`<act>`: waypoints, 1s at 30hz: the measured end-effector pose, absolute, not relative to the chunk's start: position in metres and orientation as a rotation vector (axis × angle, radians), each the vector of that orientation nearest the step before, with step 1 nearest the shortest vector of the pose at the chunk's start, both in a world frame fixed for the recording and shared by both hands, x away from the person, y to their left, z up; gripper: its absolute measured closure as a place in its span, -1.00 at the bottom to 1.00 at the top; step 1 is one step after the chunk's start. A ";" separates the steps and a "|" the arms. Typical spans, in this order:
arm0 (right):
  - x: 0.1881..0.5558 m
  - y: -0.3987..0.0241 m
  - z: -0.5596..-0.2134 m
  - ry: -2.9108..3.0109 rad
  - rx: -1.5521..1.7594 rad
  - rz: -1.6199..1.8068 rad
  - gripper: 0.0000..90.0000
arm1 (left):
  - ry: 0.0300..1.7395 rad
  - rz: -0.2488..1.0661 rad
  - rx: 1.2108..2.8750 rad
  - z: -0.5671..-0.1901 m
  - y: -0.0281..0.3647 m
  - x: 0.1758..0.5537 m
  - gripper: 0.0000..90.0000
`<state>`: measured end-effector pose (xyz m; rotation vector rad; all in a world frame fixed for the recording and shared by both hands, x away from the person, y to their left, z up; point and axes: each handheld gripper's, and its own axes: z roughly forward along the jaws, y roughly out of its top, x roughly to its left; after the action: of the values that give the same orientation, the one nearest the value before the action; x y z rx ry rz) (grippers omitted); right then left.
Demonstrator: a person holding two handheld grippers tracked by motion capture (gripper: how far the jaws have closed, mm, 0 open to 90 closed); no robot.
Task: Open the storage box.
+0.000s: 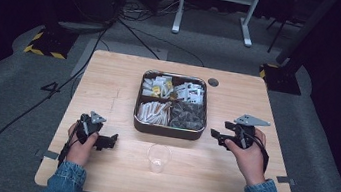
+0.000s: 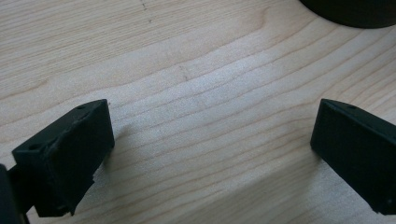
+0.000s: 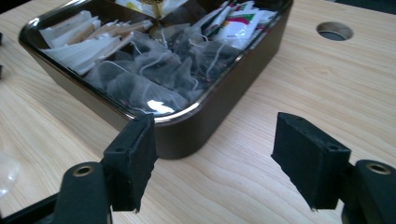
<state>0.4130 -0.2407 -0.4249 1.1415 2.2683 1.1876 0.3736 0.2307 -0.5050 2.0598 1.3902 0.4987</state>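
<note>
Left gripper (image 1: 107, 141) sits lower left of the high view, jaws spread wide over bare worktop (image 1: 110, 82), holding nothing. Right gripper (image 1: 216, 135) is at right of centre, jaws released and empty, just beside the tin's (image 1: 168, 130) lower right corner. Tin lies mid-frame with tea bags (image 3: 154, 70) and sachets (image 1: 152, 111) in compartments. Clear plastic cup (image 1: 157, 158) stands below it, between both grippers.

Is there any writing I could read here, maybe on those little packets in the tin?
None can be read.
Packets in the tin: red and green print, too blurred to read.
Yellow-marked packets: too small to read.
Clear cup, table: no writing seen.
</note>
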 end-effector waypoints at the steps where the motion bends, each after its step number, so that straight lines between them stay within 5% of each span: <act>1: 0.413 -0.241 -0.425 2.268 1.141 1.188 -0.35 | 1.390 0.499 2.060 -0.505 0.231 0.374 -1.00; 14: 0.431 -0.211 -0.412 2.245 1.048 1.231 -0.42 | 1.391 0.499 2.057 -0.505 0.230 0.373 -1.00; 24: 0.460 -0.176 -0.407 2.276 1.019 1.237 -0.35 | 1.394 0.506 2.054 -0.505 0.230 0.373 -1.00; 30: 0.478 -0.158 -0.407 2.327 1.010 1.183 -0.13 | 1.395 0.505 2.054 -0.505 0.230 0.373 -1.00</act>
<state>0.4783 -0.1578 -0.4068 1.0096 2.3274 1.1832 0.3732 0.2302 -0.5052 2.0541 1.3946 0.5055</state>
